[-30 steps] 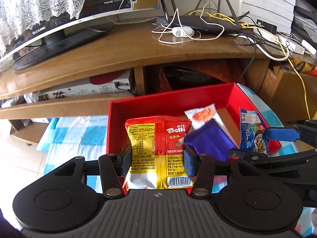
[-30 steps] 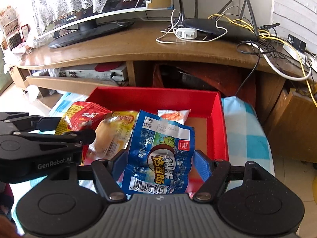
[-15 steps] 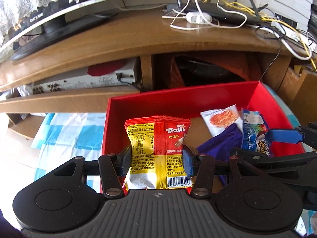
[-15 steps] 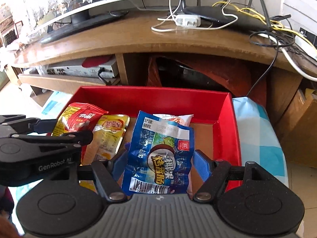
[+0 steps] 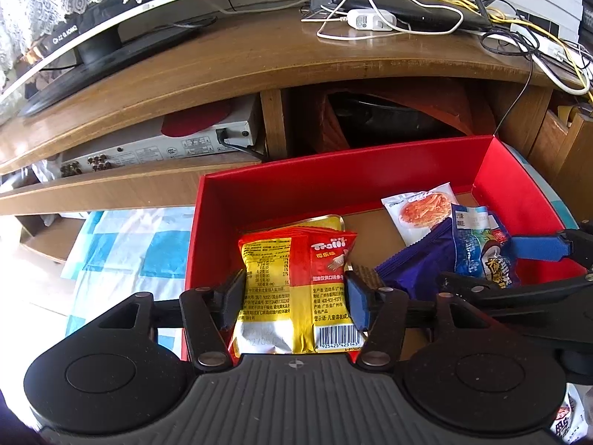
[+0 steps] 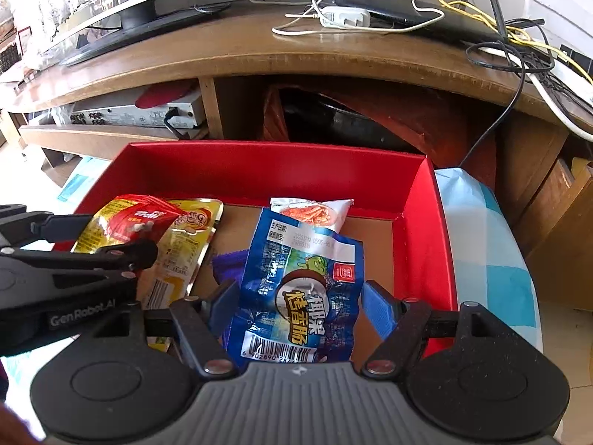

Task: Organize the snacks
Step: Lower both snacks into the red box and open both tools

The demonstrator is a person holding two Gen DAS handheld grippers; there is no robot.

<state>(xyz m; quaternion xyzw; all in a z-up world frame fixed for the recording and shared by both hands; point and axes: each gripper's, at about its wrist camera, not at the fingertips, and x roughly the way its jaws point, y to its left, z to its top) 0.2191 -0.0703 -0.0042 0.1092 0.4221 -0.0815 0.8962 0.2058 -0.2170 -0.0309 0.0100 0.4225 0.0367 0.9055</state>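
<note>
Left tool (image 5: 294,293), just widening, flanks the Trolli packet (image 5: 296,289), its lower edge hidden.

Purple packet (image 5: 415,263) mostly covered by blue packet (image 5: 478,248). White noodle packet (image 6: 315,211) half hidden behind it. Monitor (image 5: 111,7) cropped at 11 o'clock. Yellow packet's (image 6: 178,248) print too small.
</note>
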